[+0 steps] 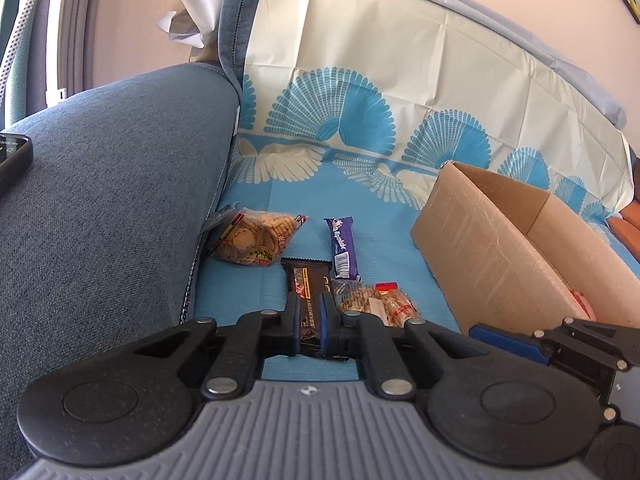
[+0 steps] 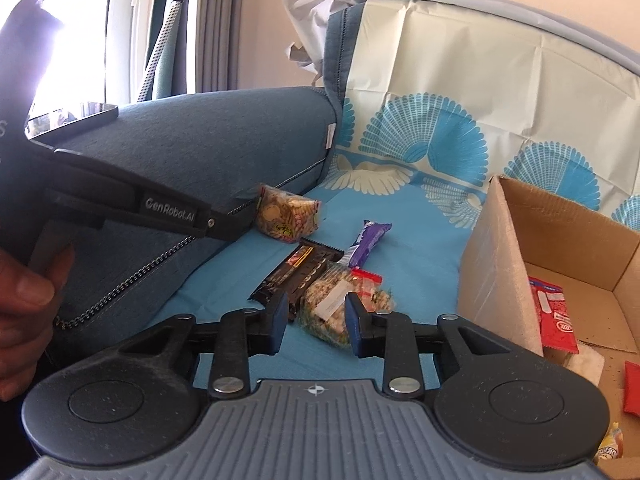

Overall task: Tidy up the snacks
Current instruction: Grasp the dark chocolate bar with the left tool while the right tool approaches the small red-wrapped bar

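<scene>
Left gripper: black two-finger tool, nearest the left wrist lens, jaws pressed in on a long black snack bar wrapper that lies flat and points away from the camera.
Right gripper: same black tool with blue pads, jaws standing either side of a clear bag of pale nuts; pads look close to the bag or just touching, and I cannot tell whether they press it.
Hand: part of a person's hand at the left edge of the right wrist view, holding the handle of the other tool.
Other snacks: purple wrapped bar just beyond the black one; clear bag of round biscuits against the sofa arm; small clear packet with a red top beside the nut bag.
Surface: bright blue plastic sheet printed with cream and blue fan shapes, spread over the seat and up the backrest, creased from folding.
Box: open brown cardboard box on the sheet to the right of the snacks, with a red packet lying inside.
Sofa: blue-grey fabric armrest on the left, a dark phone resting on top.
Room: pale wall behind the sofa, bright window and grey curtains at far left.
</scene>
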Motion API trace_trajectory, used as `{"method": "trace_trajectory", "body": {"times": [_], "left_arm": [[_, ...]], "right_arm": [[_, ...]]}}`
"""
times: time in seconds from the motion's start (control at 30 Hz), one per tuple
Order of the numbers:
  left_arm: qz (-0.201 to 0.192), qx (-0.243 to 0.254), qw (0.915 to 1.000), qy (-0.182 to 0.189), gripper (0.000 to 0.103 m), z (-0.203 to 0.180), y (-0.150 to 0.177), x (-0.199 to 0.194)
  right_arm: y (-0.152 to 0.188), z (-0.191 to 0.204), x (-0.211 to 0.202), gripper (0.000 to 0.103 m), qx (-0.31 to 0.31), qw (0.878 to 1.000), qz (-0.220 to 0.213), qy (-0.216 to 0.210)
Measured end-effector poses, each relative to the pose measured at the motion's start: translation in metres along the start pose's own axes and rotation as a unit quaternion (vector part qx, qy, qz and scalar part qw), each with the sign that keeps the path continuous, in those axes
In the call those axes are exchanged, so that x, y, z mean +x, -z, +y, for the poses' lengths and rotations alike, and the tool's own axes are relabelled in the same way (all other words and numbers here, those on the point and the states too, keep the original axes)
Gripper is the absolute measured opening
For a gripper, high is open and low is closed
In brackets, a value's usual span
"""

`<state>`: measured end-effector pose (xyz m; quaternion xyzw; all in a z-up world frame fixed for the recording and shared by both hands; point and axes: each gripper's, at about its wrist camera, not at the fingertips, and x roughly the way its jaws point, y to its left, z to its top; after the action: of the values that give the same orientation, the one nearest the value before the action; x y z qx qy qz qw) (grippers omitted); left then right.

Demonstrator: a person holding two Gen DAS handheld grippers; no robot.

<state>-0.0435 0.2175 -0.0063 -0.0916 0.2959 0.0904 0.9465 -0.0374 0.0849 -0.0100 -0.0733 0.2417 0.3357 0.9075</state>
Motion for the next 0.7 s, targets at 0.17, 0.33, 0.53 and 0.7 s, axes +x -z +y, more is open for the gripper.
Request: {"method": "trace_trajectory", "body": {"times": [0.17, 0.33, 0.53, 0.7], "left_arm": [[0.009, 0.002, 1.0000, -0.001, 0.010, 0.001, 0.000, 0.004], [0.021, -0.001, 0.9998, -0.005, 0.010, 0.002, 0.000, 0.009], [0.043, -0.001, 0.9991, -0.001, 0.016, 0.001, 0.000, 0.023], [0.060, -0.007, 0.9982, -0.002, 0.031, 0.001, 0.000, 0.040]], "right_arm": [[-0.002, -0.005, 0.008, 0.032, 0.005, 1.000, 0.000, 0.024], [-0.003, -0.011, 0.019, 0.033, 0.015, 0.999, 0.000, 0.045], [-0.007, -0.018, 0.043, 0.044, 0.042, 0.997, 0.017, 0.059], [-0.007, -0.024, 0.069, 0.049, 0.061, 0.995, 0.050, 0.064]]}}
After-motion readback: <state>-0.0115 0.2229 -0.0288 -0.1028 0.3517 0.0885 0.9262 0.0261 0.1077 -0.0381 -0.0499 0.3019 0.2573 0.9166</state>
